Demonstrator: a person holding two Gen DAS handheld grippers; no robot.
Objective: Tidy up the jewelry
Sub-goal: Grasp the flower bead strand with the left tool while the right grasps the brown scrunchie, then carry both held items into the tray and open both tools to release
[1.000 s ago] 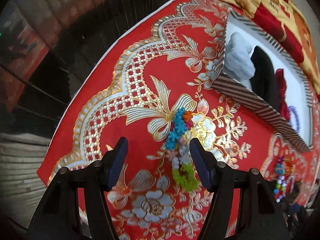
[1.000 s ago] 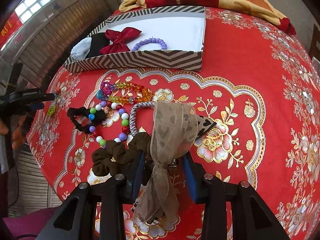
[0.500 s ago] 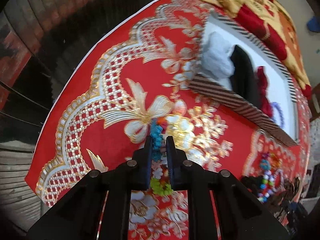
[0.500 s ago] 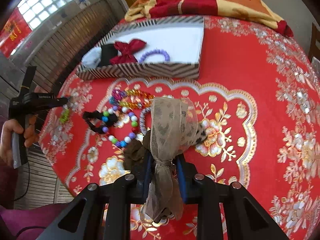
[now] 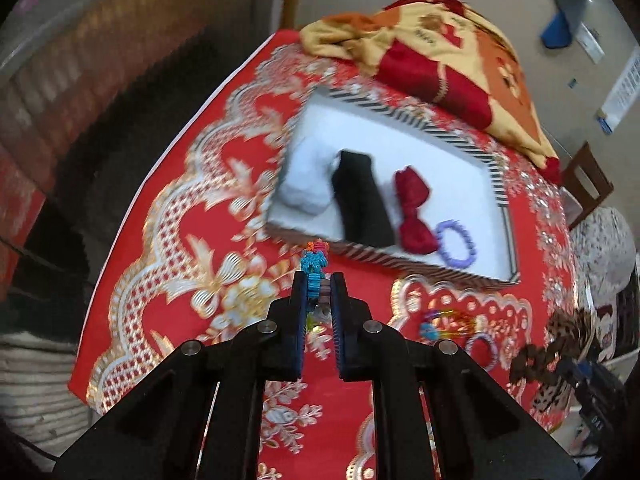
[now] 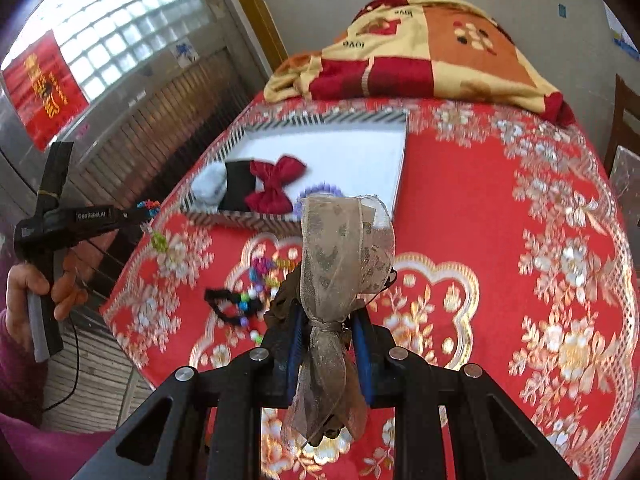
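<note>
Between the fingers of the left gripper (image 5: 319, 296) a beaded bracelet (image 5: 314, 266) of blue, orange and green beads is clamped, its blue and orange end standing out past the fingertips and its green end seen hanging below in the right wrist view. It is held above the red patterned cloth (image 5: 168, 240) covering the bench, just short of the near wall of a striped box (image 5: 496, 168) that sits toward the far edge. Inside the box a white bundle (image 5: 304, 184), a black item (image 5: 360, 204), a red bow (image 5: 414, 212) and a purple bracelet (image 5: 456, 244) are laid side by side. The right gripper (image 6: 326, 340) is closed on a sheer brown ribbon bow (image 6: 340, 248) together with a brown scrunchie (image 6: 286, 296), both raised off the cloth. Beneath and to the left of them, a black hair tie (image 6: 224, 300) and a cluster of coloured beads (image 6: 260, 276) are left lying on the cloth nearer the front edge. A folded blanket (image 6: 420, 52) is piled at the far edge of the bench.
</note>
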